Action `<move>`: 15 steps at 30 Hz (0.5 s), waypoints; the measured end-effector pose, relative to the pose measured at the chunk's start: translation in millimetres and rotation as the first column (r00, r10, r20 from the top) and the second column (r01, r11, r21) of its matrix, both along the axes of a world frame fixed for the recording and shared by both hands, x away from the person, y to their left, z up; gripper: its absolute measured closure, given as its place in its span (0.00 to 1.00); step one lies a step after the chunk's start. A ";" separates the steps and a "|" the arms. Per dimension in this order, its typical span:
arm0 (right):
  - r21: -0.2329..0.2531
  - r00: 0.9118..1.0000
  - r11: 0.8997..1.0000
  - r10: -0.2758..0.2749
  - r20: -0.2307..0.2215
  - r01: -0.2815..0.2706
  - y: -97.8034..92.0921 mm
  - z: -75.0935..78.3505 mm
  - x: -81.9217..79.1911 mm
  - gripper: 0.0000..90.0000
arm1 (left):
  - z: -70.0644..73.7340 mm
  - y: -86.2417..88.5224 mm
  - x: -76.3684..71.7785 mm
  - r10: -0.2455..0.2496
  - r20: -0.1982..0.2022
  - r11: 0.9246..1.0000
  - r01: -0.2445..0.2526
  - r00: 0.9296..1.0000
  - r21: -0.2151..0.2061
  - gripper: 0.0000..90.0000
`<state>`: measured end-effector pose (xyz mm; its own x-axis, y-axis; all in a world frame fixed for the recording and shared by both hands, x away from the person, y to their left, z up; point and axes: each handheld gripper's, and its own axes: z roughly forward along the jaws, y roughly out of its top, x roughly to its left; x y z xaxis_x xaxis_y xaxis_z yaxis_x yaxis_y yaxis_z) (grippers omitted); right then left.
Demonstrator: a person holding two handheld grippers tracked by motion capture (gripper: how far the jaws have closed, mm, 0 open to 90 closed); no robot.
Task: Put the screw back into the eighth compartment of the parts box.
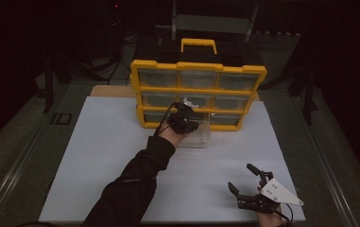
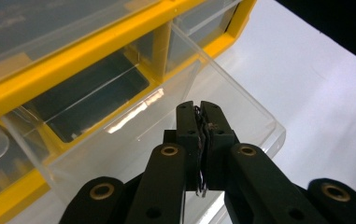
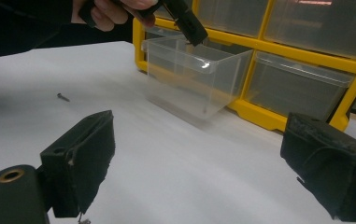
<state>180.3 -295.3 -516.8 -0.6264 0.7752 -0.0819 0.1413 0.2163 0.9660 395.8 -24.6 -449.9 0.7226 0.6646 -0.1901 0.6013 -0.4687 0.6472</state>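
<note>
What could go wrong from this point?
The left gripper is shut on something thin over the pulled-out clear drawer; released off-centre, it could miss the drawer. That drawer juts far out of the yellow cabinet, so a bump might tip it. A loose screw on the white sheet could be forgotten.

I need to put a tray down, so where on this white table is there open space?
The white tabletop left of the dark sleeve is bare, and so is the strip between the clear plastic drawer and the right tongs. It is crowded by the yellow drawer cabinet; a small dark screw lies loose.
</note>
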 end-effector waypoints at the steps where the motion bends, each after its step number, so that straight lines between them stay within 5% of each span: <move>1: 0.000 1.000 1.000 0.002 0.000 -0.002 0.1 0.3 -0.3 0.11 | -1.6 -1.8 1.0 -0.008 -0.008 1.000 0.008 1.000 0.008 0.96; 13: 0.003 1.000 1.000 0.009 -0.005 -0.009 0.6 -0.2 0.1 0.11 | -8.8 -10.7 5.8 0.000 -0.035 1.000 0.001 0.999 0.029 0.95; 15: 0.004 1.000 1.000 0.011 -0.008 -0.011 0.7 -0.6 0.4 0.11 | -7.6 -12.7 4.5 0.005 -0.037 0.999 -0.004 0.999 0.036 0.75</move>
<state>180.7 -294.6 -517.4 -0.6352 0.7688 -0.0740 0.1469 0.2144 0.9656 400.3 -37.3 -457.5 0.7127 0.6746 -0.1923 0.6264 -0.4887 0.6073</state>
